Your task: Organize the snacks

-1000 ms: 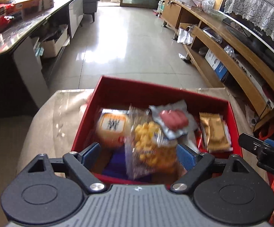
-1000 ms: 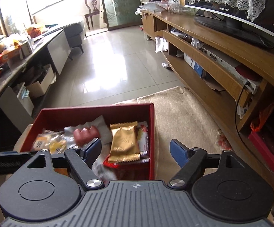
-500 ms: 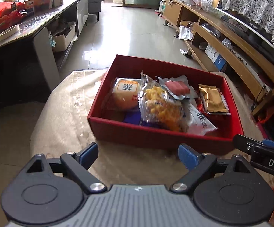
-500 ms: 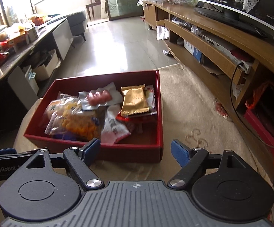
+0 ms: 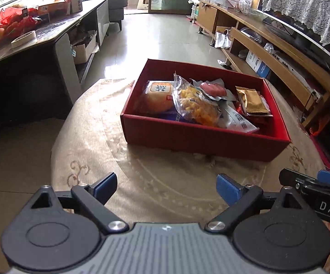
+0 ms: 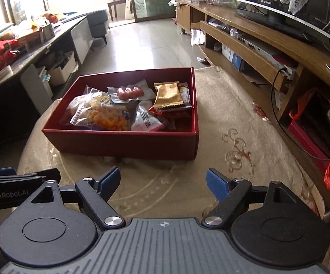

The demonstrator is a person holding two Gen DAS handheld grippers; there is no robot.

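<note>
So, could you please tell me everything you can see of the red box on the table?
The red box is a shallow, open-topped rectangular tray, cardboard by the look of it, red inside and out. It sits flat on the beige patterned tablecloth, beyond both grippers, and neither gripper touches it. Snack packets fill it, among them a gold wrapper, a clear bag of yellow pieces and a wrapped bun.
</note>
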